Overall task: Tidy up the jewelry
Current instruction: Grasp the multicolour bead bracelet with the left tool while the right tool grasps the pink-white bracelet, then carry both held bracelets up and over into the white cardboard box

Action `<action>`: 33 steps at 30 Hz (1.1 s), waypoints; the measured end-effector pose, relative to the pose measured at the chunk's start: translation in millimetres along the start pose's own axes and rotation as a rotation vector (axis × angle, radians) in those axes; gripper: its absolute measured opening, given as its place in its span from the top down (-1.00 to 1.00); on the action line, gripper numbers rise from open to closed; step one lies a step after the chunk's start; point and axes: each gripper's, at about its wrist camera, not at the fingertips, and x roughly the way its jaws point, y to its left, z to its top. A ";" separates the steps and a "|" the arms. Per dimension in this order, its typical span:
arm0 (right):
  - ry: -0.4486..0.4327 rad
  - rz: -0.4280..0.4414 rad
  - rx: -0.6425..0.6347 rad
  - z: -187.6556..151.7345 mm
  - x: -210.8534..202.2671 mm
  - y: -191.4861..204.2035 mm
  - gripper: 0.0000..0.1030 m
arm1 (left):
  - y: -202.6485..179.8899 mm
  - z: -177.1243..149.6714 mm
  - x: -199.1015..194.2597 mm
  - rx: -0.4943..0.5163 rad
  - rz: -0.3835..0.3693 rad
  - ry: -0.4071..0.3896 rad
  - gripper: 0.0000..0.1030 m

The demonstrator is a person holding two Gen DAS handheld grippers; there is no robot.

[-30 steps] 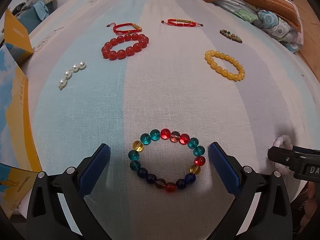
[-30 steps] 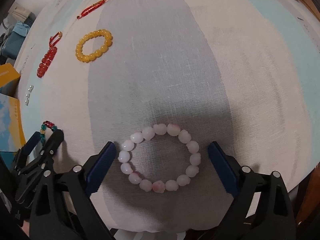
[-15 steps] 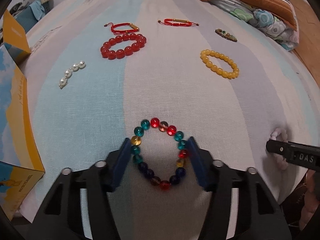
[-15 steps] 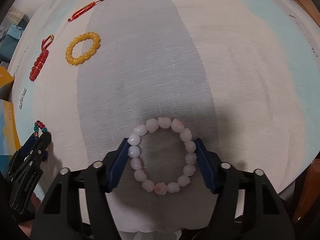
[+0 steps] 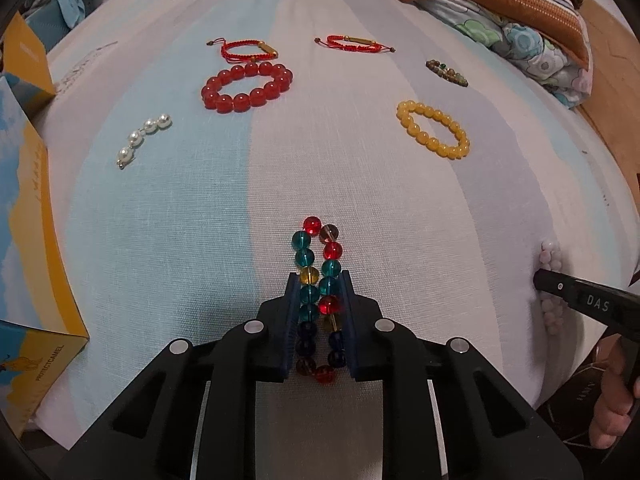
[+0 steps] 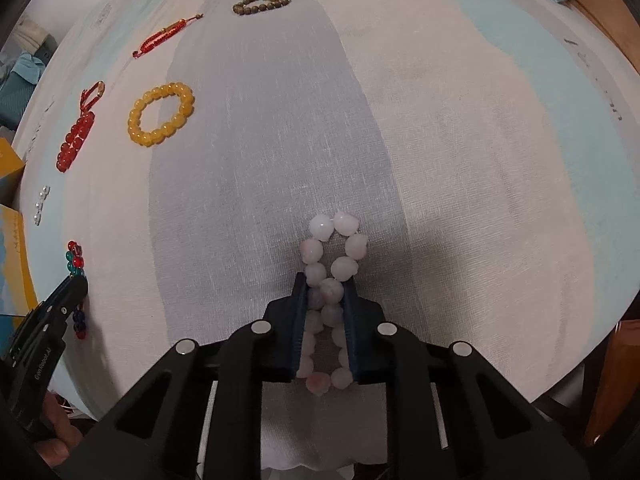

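Left wrist view: my left gripper [image 5: 319, 284] is at lower centre, its jaws closing on the multicoloured bead bracelet [image 5: 320, 268]. The blue pads press both sides, and the ring is squeezed into a narrow double row. Its far end pokes out past the fingertips onto the striped cloth [image 5: 200, 208]. Across the upper frame lie a red bead bracelet [image 5: 246, 86], two red cord bracelets [image 5: 248, 49] [image 5: 352, 43], a small dark-green bead bracelet [image 5: 447, 73] and a yellow bead bracelet [image 5: 434, 130]. A short pearl strand [image 5: 144, 136] sits at upper left. A yellow and blue box [image 5: 28, 216] fills the left edge. At right edge I see the tip of the right gripper [image 5: 538, 278] on the pale pink bead bracelet [image 5: 550, 256].

Right wrist view: the right gripper [image 6: 325, 294] is at lower centre, jaws closing on the pale pink bead bracelet [image 6: 332, 264]. The beads are pinched between the pads, and the loop's far end rests on the cloth ahead. The yellow bracelet [image 6: 160, 114] lies upper left, the green one [image 6: 262, 2] at top. At left edge the left gripper [image 6: 74, 284] sits over the coloured beads [image 6: 76, 258].
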 end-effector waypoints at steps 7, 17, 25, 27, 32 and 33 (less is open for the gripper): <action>-0.026 0.012 -0.003 2.3 -5.7 -0.9 0.79 | 4.4 1.2 -4.8 -0.018 -0.013 -0.001 0.66; -0.117 0.041 -0.038 -12.5 -44.3 -9.6 0.79 | 4.3 3.9 -12.9 -0.024 -0.037 -0.012 0.83; -0.147 0.053 -0.048 -3.2 -46.6 -0.5 0.79 | 5.4 9.5 -33.8 -0.033 -0.064 -0.041 0.83; -0.159 0.053 -0.052 -2.5 -50.7 1.5 0.79 | 5.8 12.3 -40.3 -0.037 -0.054 -0.046 0.83; -0.176 0.057 -0.044 -2.1 -61.5 3.5 0.79 | 6.7 15.6 -52.6 -0.039 -0.005 -0.045 0.83; -0.177 0.053 -0.041 -1.6 -63.1 3.6 0.79 | 7.1 15.4 -54.4 -0.041 -0.008 -0.044 0.83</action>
